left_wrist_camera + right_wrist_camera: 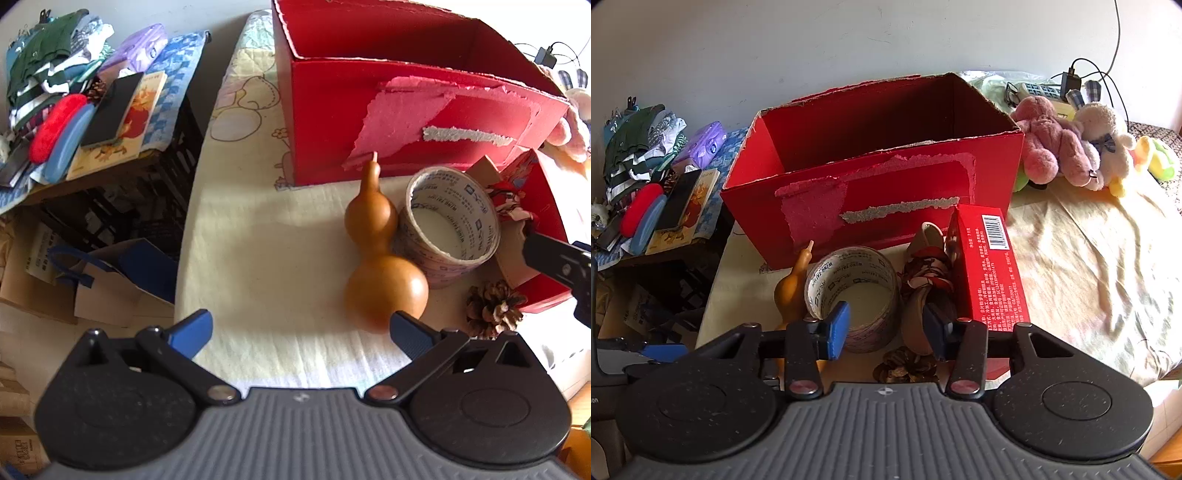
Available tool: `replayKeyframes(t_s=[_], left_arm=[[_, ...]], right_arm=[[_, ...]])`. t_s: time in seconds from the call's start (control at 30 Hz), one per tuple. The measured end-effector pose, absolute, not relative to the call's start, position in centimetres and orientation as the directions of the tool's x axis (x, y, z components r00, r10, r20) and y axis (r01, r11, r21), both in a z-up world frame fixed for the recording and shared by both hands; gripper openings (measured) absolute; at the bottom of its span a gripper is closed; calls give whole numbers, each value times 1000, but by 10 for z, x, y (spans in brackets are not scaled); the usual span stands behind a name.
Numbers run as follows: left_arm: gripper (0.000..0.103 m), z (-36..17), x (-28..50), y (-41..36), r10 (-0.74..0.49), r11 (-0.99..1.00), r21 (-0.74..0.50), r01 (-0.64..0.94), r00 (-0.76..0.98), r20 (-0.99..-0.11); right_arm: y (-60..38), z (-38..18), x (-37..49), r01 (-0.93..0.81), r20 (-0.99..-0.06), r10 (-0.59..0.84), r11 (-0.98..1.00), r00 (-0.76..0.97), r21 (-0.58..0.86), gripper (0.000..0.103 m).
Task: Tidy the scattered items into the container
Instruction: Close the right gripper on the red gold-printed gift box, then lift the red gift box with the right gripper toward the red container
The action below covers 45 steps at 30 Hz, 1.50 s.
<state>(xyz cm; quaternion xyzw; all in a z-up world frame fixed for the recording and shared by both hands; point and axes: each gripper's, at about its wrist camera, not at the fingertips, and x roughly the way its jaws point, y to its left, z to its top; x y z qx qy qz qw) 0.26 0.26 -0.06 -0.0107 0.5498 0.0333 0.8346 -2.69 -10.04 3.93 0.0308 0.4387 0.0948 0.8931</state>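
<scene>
A big open red cardboard box (406, 110) (886, 177) stands on the pale cloth. In front of it lie a brown gourd (380, 254) (792, 288), a tape roll (450, 229) (857, 288), a pinecone (493, 308) (905, 365), a small red carton (990, 273) and a patterned cloth piece (927, 280). My left gripper (299, 332) is open and empty, just short of the gourd. My right gripper (886, 328) is open and empty, its fingers on either side of the tape roll's near right wall, above the pinecone.
A low side table (110, 158) at the left holds clothes, books and cases. Black crates and a blue paper bag (122, 273) sit below it. Plush toys (1071, 144) lie at the right of the box. The cloth edge drops off at the left.
</scene>
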Motion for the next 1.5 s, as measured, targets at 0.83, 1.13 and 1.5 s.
replayKeyframes(t_s=[0.83, 1.13, 1.5], left_arm=[[102, 39, 29, -106, -372, 919, -259, 299, 431, -822], [102, 28, 46, -170, -290, 952, -229, 202, 363, -886], [101, 10, 54, -219, -359, 933, -338, 119, 336, -871]], right_arm=[[-222, 42, 53, -116, -783, 225, 974, 580, 194, 54], [-248, 27, 98, -291, -808, 406, 908, 427, 302, 57], [-287, 20, 132, -368, -827, 429, 882, 363, 296, 57]])
